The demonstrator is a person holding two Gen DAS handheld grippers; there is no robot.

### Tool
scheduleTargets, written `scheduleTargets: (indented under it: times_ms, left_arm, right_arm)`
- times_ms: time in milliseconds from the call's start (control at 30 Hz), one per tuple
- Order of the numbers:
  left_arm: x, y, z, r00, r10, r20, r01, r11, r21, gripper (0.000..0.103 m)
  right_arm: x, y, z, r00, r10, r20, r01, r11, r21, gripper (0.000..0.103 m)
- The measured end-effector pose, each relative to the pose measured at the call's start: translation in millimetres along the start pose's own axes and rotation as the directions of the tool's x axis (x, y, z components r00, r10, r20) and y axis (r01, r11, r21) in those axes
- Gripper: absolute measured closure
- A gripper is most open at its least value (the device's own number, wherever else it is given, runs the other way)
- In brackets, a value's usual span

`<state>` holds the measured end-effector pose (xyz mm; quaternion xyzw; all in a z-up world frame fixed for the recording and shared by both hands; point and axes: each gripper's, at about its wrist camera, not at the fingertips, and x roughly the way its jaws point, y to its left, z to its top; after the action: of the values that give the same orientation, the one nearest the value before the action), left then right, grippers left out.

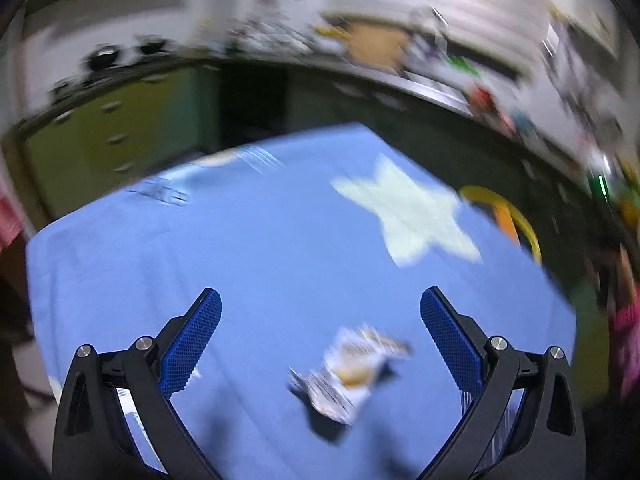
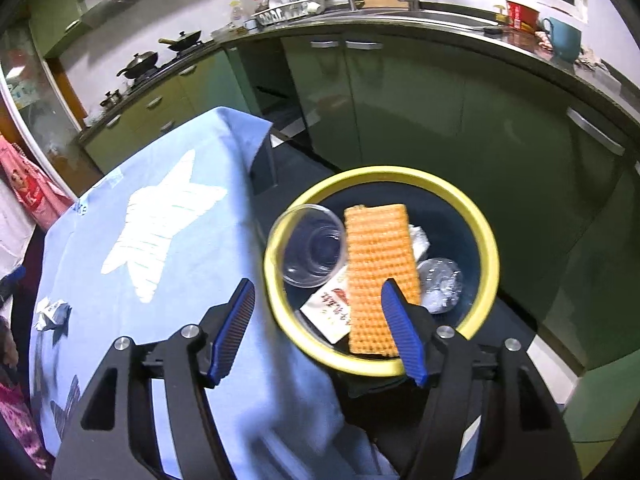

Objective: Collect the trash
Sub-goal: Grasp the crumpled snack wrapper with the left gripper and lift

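A crumpled white-and-orange snack wrapper (image 1: pixel 348 372) lies on the blue-clothed surface (image 1: pixel 248 248), between the wide-open, empty left claw (image 1: pixel 320 312). It looks light, thin and crushable; pinching its bunched middle seems best. The right claw (image 2: pixel 318 292), also open and empty, hangs over the yellow-rimmed bin (image 2: pixel 490 248).

Your left gripper (image 1: pixel 320 304) and right gripper (image 2: pixel 318 294) match: black angular frames, round silver screws, fingers (image 1: pixel 192 344) with ribbed blue pads.
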<state>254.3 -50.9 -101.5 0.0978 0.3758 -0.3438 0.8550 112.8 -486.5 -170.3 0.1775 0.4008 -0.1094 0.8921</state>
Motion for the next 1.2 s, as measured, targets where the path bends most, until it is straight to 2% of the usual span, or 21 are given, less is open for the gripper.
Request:
scheduleTargets:
  times_ms: [100, 267, 467, 733, 867, 967, 1067, 1133, 1200]
  left_arm:
    - [15, -17, -4, 0.994, 0.015, -0.105, -0.002, 0.993, 0.120, 0.005]
    - [40, -34, -12, 0.977, 0.004, -0.213, 0.045, 0.973, 0.225, 0.005]
    - [61, -46, -22, 0.951, 0.019, -0.307, 0.071, 0.957, 0.280, 0.018]
    - [73, -43, -30, 0.939, 0.018, -0.344, 0.081, 0.959, 0.270, 0.028]
    - [75, -41, -30, 0.941, 0.006, -0.337, 0.084, 0.964, 0.254, 0.029]
    - [75, -39, -29, 0.944, 0.005, -0.329, 0.078, 0.969, 0.236, 0.034]
    - [74, -35, -26, 0.947, 0.008, -0.322, 0.064, 0.975, 0.214, 0.043]
    - [72, -31, -25, 0.949, 0.013, -0.316, 0.054, 0.978, 0.201, 0.057]
    - [71, -27, -24, 0.950, 0.005, -0.313, 0.054, 0.983, 0.178, 0.065]
  right_arm:
    - [1, 5, -1, 1.000, 0.020, -0.003, -0.020, 1.000, -0.007, 0.039]
    - [4, 14, -5, 0.999, 0.039, -0.016, -0.039, 0.999, -0.023, 0.038]
    - [5, 16, -5, 0.999, 0.039, -0.025, -0.040, 0.999, -0.032, 0.037]
    - [11, 23, -7, 0.998, 0.047, -0.043, -0.049, 0.998, -0.046, 0.036]
    - [12, 25, -8, 0.998, 0.050, -0.047, -0.052, 0.997, -0.052, 0.036]
    - [11, 26, -8, 0.998, 0.052, -0.044, -0.054, 0.997, -0.053, 0.036]
    - [11, 26, -9, 0.998, 0.051, -0.045, -0.053, 0.997, -0.054, 0.035]
    - [11, 26, -9, 0.997, 0.053, -0.050, -0.056, 0.997, -0.054, 0.035]
    - [12, 26, -10, 0.997, 0.055, -0.053, -0.058, 0.997, -0.054, 0.035]
